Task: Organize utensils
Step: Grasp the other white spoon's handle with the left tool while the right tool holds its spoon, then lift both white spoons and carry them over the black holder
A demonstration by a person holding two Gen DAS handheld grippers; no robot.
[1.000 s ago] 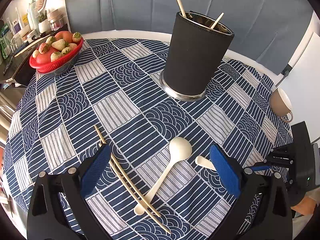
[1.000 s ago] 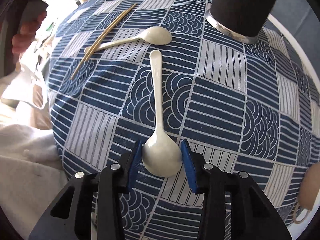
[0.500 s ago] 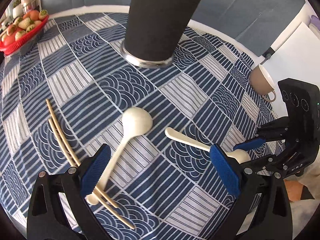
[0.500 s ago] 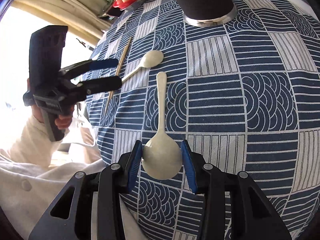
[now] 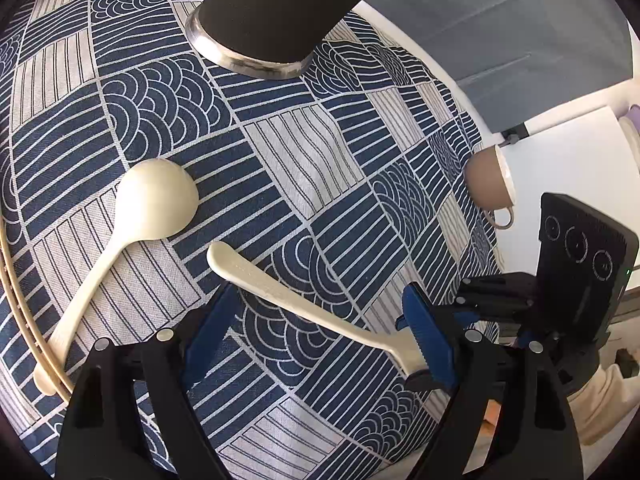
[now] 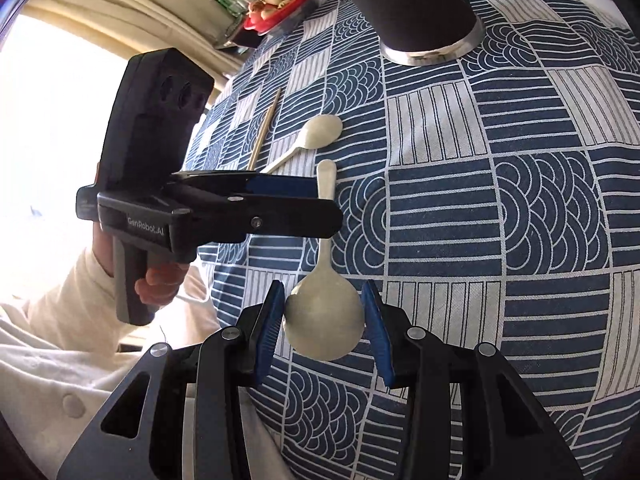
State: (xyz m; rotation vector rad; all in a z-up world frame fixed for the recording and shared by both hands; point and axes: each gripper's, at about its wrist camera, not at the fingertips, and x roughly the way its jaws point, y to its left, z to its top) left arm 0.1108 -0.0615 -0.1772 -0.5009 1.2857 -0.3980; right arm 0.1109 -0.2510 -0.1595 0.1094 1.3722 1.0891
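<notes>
My right gripper (image 6: 324,320) is shut on the bowl of a cream spoon (image 6: 325,320) and holds it level over the table. Its handle (image 5: 280,284) runs between the wide-open pads of my left gripper (image 5: 316,332), which straddles it without touching. In the right wrist view my left gripper (image 6: 320,208) crosses over the handle. A second cream spoon (image 5: 152,204) and wooden chopsticks (image 5: 16,312) lie on the cloth to the left. The black utensil holder (image 5: 276,4) stands at the far side.
A blue patterned cloth (image 5: 304,152) covers the round table. A tan mug (image 5: 488,180) lies near the right edge. A red basket of fruit (image 6: 280,0) stands at the far left of the table.
My left gripper has swung right and come down around the handle of the spoon held by my right gripper. My right gripper has raised the spoon a little toward the holder.
</notes>
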